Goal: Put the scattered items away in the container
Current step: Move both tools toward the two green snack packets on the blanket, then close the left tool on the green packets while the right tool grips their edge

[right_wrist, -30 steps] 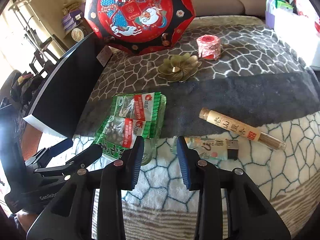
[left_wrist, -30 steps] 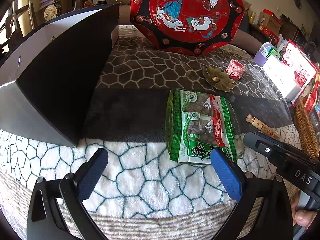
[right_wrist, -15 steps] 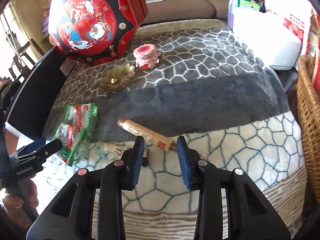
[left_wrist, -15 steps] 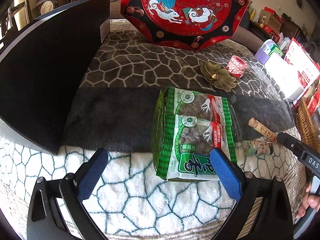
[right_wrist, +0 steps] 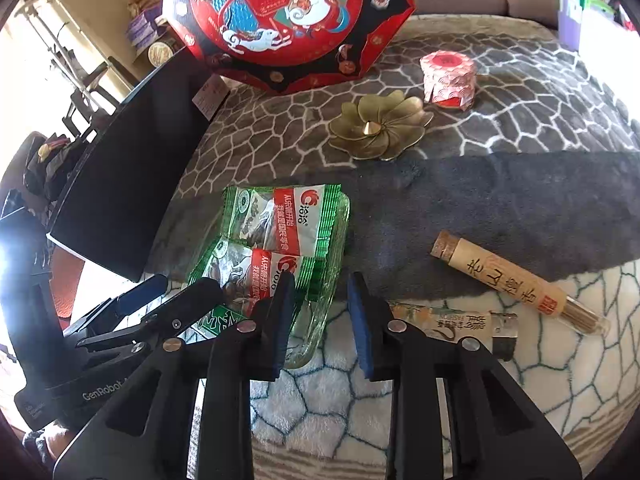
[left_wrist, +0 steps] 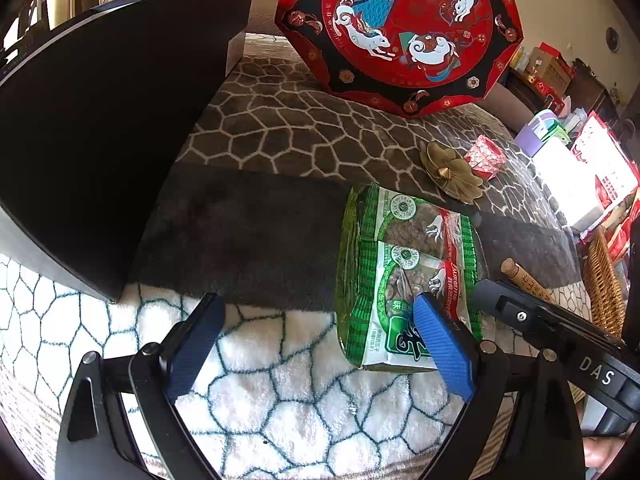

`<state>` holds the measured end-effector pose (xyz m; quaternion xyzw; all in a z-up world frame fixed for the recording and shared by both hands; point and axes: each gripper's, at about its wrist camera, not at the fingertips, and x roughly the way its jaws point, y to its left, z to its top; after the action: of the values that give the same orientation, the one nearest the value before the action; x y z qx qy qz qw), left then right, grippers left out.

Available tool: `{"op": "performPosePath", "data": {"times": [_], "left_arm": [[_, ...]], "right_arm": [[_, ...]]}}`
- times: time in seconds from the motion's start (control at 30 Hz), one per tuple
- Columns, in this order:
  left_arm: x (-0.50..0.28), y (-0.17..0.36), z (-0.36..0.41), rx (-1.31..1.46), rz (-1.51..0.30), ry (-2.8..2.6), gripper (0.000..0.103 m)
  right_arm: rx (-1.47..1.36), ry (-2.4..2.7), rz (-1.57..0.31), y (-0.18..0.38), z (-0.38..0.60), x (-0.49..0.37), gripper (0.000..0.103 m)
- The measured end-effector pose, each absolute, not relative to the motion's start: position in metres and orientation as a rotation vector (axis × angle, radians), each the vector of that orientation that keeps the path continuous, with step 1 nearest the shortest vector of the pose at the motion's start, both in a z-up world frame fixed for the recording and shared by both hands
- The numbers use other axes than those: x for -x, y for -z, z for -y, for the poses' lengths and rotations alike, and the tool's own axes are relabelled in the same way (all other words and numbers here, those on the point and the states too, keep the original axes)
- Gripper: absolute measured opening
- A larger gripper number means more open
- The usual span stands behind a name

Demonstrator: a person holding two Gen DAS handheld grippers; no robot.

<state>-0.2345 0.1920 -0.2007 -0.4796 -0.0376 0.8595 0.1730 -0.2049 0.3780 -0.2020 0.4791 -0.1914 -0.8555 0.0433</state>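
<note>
Two green snack packets point(left_wrist: 408, 264) point(right_wrist: 276, 240) lie on a clear glass tray point(right_wrist: 316, 340) on the blanket. My left gripper point(left_wrist: 320, 344) is open wide, its right fingertip over the packets' near end and nothing between the pads. My right gripper point(right_wrist: 320, 320) is at the tray's near right corner. Its jaws are closing with the glass rim between them, and a gap still shows beside the rim. A corked incense tube point(right_wrist: 516, 284) and a small printed tube point(right_wrist: 452, 320) lie to its right. A brass lotus dish point(right_wrist: 380, 128) and a small red box point(right_wrist: 448, 76) sit farther back.
A large black box point(left_wrist: 100, 140) point(right_wrist: 120, 184) stands at the left. A red octagonal gift box point(left_wrist: 400, 28) leans at the back. A wicker basket point(left_wrist: 600, 280) and a white box point(left_wrist: 572, 176) crowd the right edge. A patterned blanket point(left_wrist: 300, 400) covers the surface.
My right gripper swung left from over the incense tube to the glass tray's corner, and its jaws narrowed. The left gripper barely moved; the right gripper has come back into its view.
</note>
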Motion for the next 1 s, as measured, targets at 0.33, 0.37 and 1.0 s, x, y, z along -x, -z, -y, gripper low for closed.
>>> {"op": "performPosePath", "data": {"times": [0.33,0.37,1.0], "left_arm": [[0.231,0.203,-0.200,1.284,-0.023,-2.417,0.103],[0.232,0.203,-0.201,1.300,-0.026,-2.408,0.103],[0.236,0.194,-0.193,1.346,0.194,-2.274,0.034]], "right_arm": [[-1.480,2.610,0.593,0.206,-0.379,0.205,0.020],[-1.481,2.610,0.594,0.206,-0.379,0.205,0.021],[-1.475,2.609,0.586,0.201,-0.376,0.204,0.016]]}}
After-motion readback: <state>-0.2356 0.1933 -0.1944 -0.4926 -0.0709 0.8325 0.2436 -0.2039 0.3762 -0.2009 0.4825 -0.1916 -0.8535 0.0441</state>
